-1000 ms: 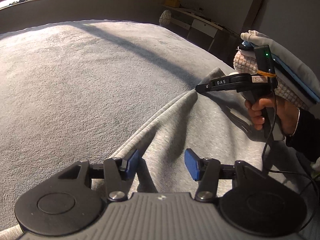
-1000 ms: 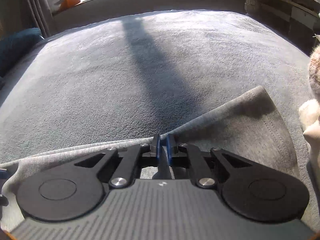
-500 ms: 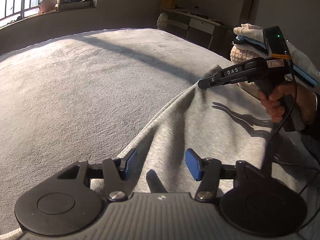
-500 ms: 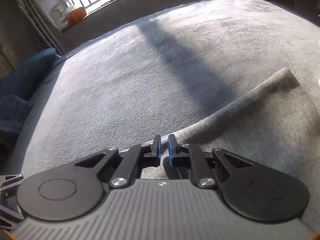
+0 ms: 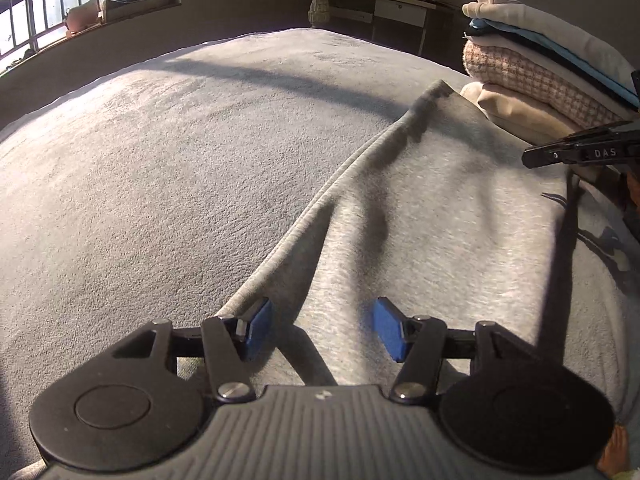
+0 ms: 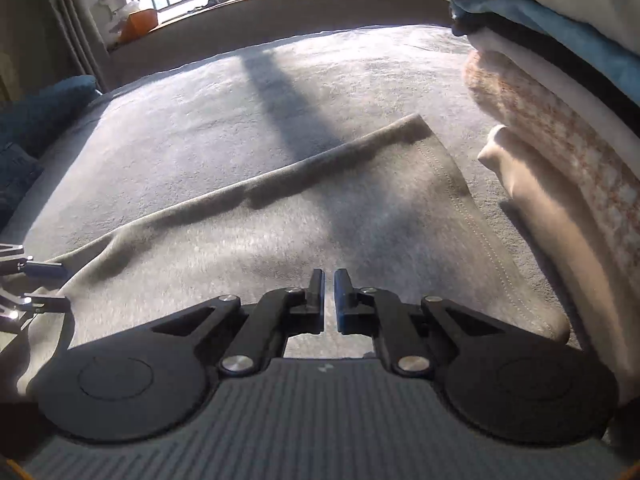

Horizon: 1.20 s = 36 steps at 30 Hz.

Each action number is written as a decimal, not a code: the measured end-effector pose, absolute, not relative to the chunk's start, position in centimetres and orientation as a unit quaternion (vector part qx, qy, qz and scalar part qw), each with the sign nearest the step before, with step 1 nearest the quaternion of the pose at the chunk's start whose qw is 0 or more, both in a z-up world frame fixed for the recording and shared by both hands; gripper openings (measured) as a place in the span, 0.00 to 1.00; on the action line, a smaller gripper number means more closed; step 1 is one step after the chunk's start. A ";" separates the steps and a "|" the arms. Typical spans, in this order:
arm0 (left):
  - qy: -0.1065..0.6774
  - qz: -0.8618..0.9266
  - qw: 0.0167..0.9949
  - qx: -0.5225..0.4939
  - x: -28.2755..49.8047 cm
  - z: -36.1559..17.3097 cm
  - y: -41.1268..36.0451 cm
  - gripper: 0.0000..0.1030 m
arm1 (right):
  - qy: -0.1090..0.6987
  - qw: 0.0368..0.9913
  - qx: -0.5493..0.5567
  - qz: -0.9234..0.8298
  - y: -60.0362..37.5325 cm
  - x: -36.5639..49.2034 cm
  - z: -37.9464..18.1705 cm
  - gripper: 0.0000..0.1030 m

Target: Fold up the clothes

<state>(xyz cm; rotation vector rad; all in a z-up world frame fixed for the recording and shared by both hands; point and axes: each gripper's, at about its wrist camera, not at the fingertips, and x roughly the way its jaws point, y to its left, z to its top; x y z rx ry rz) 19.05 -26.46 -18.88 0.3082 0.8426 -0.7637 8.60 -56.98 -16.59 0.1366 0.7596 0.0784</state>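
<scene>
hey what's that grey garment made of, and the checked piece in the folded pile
The grey garment looks like soft fleecy sweatshirt knit, matte and slightly fuzzy, with a double-stitched hem. The checked piece in the folded pile looks like a thick woven or knitted wool-type fabric, pink and cream with a coarse nubby texture; the exact fibre cannot be told.

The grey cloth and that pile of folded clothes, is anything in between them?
No. In the right wrist view only a thin strip of bare grey blanket shows between the grey cloth and the pile of folded clothes.
</scene>
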 end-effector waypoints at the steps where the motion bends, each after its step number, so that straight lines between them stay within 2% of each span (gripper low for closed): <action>1: 0.399 -0.356 0.832 0.147 19.2 -18.9 -26.5 0.56 | 0.364 0.927 0.043 0.080 -55.2 7.9 -16.6 0.07; 4: 0.397 -0.352 0.833 0.157 19.2 -19.1 -26.7 0.57 | 0.360 0.921 -0.046 0.143 -51.9 6.3 -17.8 0.15; 6: 0.394 -0.350 0.834 0.163 19.0 -19.1 -26.8 0.58 | 0.389 0.914 -0.078 0.089 -53.3 6.3 -19.8 0.18; 9: 0.397 -0.345 0.835 0.163 18.8 -19.1 -26.8 0.59 | 0.375 0.927 0.000 -0.009 -59.5 5.2 -20.1 0.18; 13: 0.399 -0.341 0.835 0.165 18.8 -18.9 -26.8 0.59 | 0.349 0.929 0.011 -0.127 -63.1 3.3 -18.3 0.19; 18: 0.404 -0.341 0.827 0.190 18.6 -18.2 -27.3 0.59 | 0.323 0.926 0.094 -0.170 -64.0 0.5 -17.4 0.20; 23: 0.411 -0.370 0.778 0.297 18.0 -14.9 -26.5 0.59 | 0.322 0.911 0.187 -0.177 -65.1 -0.4 -17.9 0.20; 27: 0.409 -0.367 0.767 0.331 17.0 -11.5 -24.7 0.59 | 0.299 0.891 0.285 -0.189 -67.0 0.1 -18.0 0.20; 30: 0.402 -0.396 0.767 0.306 14.7 -10.3 -24.1 0.61 | 0.291 0.859 0.369 -0.205 -68.6 0.7 -18.9 0.20; 34: 0.418 -0.449 0.763 0.204 11.2 -11.5 -24.9 0.62 | 0.297 0.848 0.391 -0.198 -68.3 2.8 -19.4 0.22; 36: 0.427 -0.477 0.744 0.191 9.7 -13.0 -26.0 0.62 | 0.298 0.847 0.397 -0.188 -68.2 4.1 -19.6 0.22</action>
